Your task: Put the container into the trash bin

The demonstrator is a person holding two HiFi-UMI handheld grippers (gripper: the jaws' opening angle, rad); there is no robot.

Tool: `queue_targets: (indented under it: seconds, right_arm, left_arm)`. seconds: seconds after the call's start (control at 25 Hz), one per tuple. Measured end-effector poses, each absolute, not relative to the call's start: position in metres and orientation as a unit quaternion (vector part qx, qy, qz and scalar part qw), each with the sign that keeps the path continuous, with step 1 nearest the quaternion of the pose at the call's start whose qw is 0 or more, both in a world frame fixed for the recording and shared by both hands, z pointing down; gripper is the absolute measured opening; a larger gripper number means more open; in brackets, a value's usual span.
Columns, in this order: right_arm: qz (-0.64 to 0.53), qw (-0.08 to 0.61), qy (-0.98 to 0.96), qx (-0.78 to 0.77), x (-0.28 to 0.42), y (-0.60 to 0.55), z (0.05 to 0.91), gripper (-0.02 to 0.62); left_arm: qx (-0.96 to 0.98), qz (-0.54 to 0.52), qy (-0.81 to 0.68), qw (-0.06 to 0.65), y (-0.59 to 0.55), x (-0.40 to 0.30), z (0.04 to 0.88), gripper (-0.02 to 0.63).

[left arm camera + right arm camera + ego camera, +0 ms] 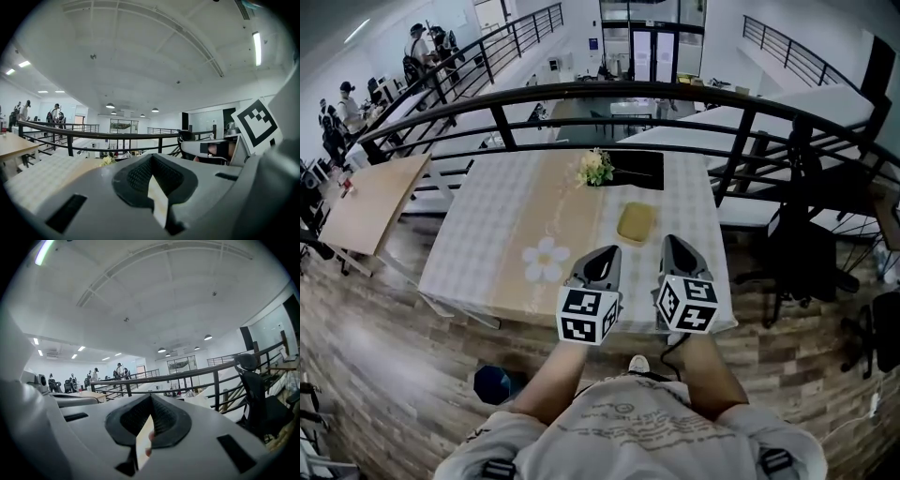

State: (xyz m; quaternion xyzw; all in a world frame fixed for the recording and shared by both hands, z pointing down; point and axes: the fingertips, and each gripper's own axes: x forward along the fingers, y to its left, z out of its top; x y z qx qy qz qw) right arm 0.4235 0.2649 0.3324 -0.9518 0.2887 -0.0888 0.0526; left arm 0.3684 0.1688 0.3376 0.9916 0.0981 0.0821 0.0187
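Wood-plank flooring and a curved black railing bound the work area, an open mezzanine over a lower hall. At far left stands a bare wooden side desk. On the floor at lower left, below the near edge of the main desk and beside the person's left leg, sits a dark blue bin, judged to be the trash bin. The main desk carries a checked cloth, a small bunch of flowers and a black tray towards its far edge.

The left gripper is held over the near edge, jaws together with nothing between them. The container, a shallow tan dish, lies flat on the cloth ahead of both grippers. It falls between their two lines and is a little nearer the right one. Its slightly longer side appears to run away from the person. The right gripper is likewise closed and empty. A black office chair stands at right.

Assessment: neither gripper touches the container and no grasp has begun. The bin lies behind and to the left, on the opposite side from the container.
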Motion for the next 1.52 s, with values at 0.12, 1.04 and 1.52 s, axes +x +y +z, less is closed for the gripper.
queue_targets:
  seconds: [0.12,1.04,1.52]
  right_arm:
    - [-0.093,0.053,0.295,-0.950,0.458,0.264,0.332,-0.002]
    - [-0.260,0.048,0.256,-0.930,0.599,0.213,0.473,0.094]
    - [-0.385,0.032,0.195,-0.902,0.644,0.210,0.599,0.100]
  left_arm:
    - [0.992,0.085,0.088,0.021,0.167,0.403,0.336,0.003]
    - [0.987,0.138,0.058,0.056,0.096,0.510,0.375,0.003]
    - [0.986,0.154,0.043,0.054,0.079,0.511,0.389,0.003]
